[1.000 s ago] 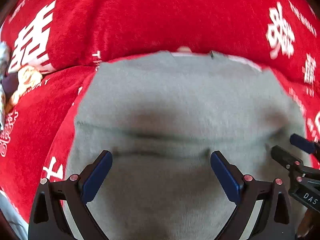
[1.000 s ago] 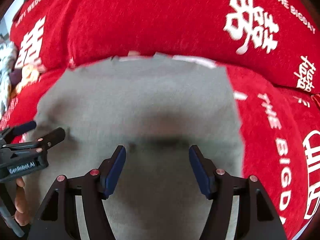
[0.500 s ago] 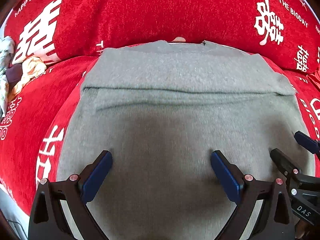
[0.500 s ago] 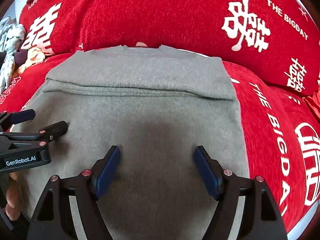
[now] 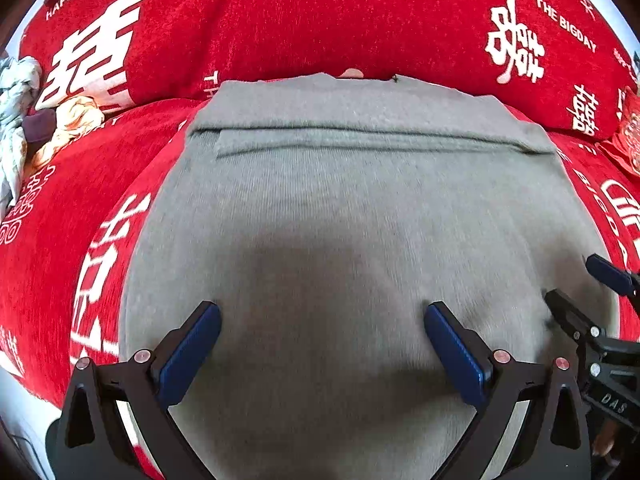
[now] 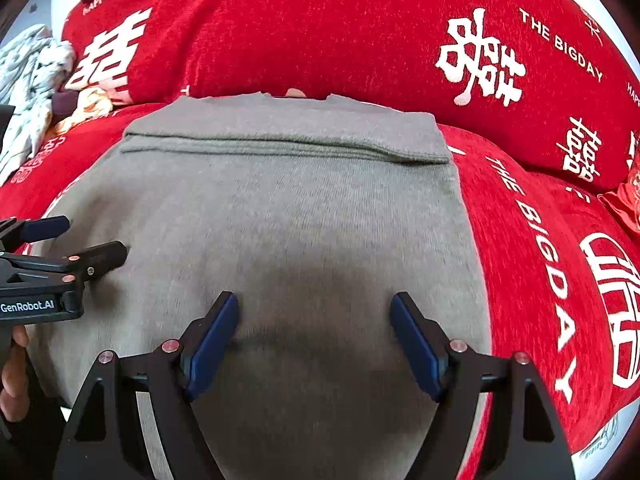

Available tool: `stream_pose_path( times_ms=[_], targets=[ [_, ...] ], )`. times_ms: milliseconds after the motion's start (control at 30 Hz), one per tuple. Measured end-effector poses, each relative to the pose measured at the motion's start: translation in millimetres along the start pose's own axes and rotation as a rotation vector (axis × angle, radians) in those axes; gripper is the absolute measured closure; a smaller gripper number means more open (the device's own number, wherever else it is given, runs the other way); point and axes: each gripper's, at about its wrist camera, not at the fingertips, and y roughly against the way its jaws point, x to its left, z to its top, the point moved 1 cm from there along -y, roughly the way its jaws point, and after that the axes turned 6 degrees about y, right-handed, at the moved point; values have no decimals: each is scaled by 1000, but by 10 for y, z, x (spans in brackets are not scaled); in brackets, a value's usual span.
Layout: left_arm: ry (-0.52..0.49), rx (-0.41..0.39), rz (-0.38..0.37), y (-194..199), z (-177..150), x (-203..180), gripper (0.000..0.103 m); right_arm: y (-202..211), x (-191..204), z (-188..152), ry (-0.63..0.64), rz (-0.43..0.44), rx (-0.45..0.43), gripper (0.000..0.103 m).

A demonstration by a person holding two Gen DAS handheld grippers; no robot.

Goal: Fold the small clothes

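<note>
The left gripper [image 5: 322, 344] hangs with its blue pads spread wide and nothing between them, and the right gripper [image 6: 316, 334] is likewise parted and empty, just beside it on its right. Both hover over the near half of the grey garment [image 5: 360, 208], which lies flat on the red cover [image 5: 280, 20] and runs ahead of the fingers to a folded band [image 6: 280, 136] against the red backrest. The garment's left edge lies just outside the left gripper, and its right edge lies just outside the right gripper, with bare red cover beyond on both sides. A heap of other clothes [image 5: 24, 120] sits far off to the left. Compared with half a second ago, both grippers have drawn slightly back and up, so more of the garment and its fold shows ahead; the cloth itself lies unchanged.
</note>
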Motion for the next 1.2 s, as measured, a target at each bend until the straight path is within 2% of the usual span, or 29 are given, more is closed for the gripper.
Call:
stream_pose_path(
  times_ms=[100,267,467,567,633,700,767,800,833,967,1000,1033,1067,1100,1133,1167,1200],
  targets=[
    [-19,-8,-14,78,-143,30,1,68,-8,-118,26,30,11,20],
    [-41,5,-56,183,-324,129,1,213,46,-370,145,35,18,20],
    [-124,46,-25,299,-614,211,1,338,23,-617,198,32,48,20],
    [-47,23,-12,432,-692,440,1,445,8,-708,202,16,76,19],
    [68,29,-3,453,-739,698,1,523,-81,-775,159,-11,72,19],
    [192,78,-34,366,-778,945,1,548,-203,-871,87,-7,80,19],
    [271,150,-65,231,-819,1065,1,479,-277,-975,24,42,132,19],
    [296,178,-86,184,-839,1085,1,441,-285,-1016,7,61,155,19],
    [308,172,-89,193,-847,1078,1,417,-273,-1057,0,65,167,18],
    [270,189,-98,192,-892,894,1,406,-48,-1123,97,25,167,20],
    [263,198,-111,195,-912,848,1,411,1,-1129,115,27,165,22],
    [255,200,-112,197,-916,820,5,417,24,-1133,128,22,163,31],
    [250,197,-112,213,-916,804,12,430,23,-1135,130,14,159,45],
    [242,192,-119,253,-934,767,18,454,-6,-1133,115,31,150,52],
    [229,183,-122,296,-924,750,33,479,-62,-1127,84,76,141,71],
    [216,174,-124,346,-911,744,54,492,-100,-1127,56,127,139,93],
    [203,168,-133,396,-911,747,67,505,-164,-1129,13,179,135,92]
  ],
)
